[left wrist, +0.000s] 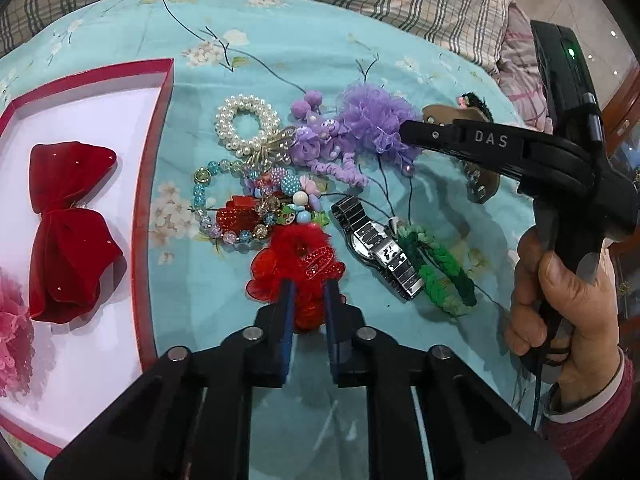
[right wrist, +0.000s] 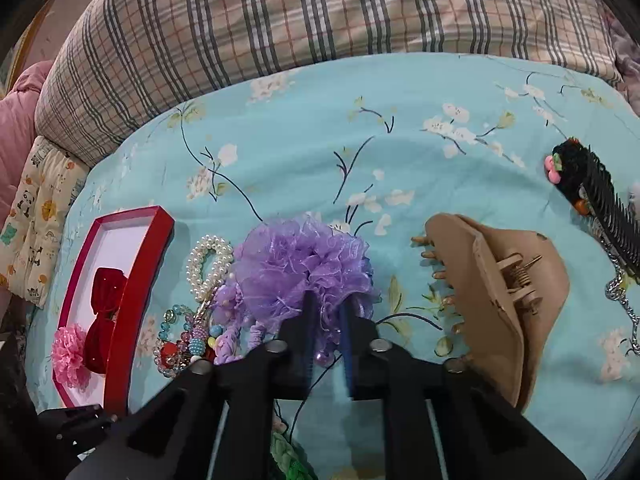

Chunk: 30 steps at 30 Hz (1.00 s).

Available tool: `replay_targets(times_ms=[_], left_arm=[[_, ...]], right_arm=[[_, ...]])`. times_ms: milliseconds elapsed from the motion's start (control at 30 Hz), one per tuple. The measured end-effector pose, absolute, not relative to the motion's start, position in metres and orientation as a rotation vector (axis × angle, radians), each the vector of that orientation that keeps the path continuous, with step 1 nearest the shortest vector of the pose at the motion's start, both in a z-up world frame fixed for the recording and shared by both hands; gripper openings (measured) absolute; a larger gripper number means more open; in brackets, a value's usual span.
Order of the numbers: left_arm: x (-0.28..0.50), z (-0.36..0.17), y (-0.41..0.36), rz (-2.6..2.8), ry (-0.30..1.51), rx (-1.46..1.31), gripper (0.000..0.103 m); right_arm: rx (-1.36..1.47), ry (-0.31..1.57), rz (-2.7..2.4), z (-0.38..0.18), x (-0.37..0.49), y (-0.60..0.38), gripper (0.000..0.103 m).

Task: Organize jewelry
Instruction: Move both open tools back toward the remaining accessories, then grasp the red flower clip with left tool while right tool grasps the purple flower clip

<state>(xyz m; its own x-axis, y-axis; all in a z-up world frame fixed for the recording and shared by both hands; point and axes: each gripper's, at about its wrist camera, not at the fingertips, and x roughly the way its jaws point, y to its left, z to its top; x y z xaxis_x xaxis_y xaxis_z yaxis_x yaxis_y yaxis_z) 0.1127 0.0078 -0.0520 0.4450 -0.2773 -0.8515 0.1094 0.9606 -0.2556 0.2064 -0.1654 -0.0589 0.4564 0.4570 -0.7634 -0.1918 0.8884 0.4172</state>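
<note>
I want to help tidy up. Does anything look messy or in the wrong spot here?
Yes. Only the red bow and pink flower lie in the red box. The rest sits in a tangled heap on the blue sheet: pearl bracelet, beads, watch. Nothing looks broken.

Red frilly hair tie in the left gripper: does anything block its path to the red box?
Nothing visible does. The left gripper is shut on the red frilly hair tie, and only bare blue sheet lies between it and the red box.
</note>
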Motion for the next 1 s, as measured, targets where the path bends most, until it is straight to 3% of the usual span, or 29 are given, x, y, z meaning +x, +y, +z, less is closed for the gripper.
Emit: replay_targets(times_ms=[67,567,1000], left_arm=[[0.110,-0.047,0.009,-0.243,1.068,-0.166,0.001],[0.092,-0.002,0.037,-0.246,0.945,-0.188,0.001],[0.083,0.026,0.111,-0.132,0.853,-0.253,0.001]], right_arm=[[0.304,1.007,0.409,-0.054,0.204,-0.167,0.004],[0.371,0.903,0.476,-0.005,0.181,-0.173,0.003],[0.368,0.911,0.562,0.009,0.172,-0.109,0.003]])
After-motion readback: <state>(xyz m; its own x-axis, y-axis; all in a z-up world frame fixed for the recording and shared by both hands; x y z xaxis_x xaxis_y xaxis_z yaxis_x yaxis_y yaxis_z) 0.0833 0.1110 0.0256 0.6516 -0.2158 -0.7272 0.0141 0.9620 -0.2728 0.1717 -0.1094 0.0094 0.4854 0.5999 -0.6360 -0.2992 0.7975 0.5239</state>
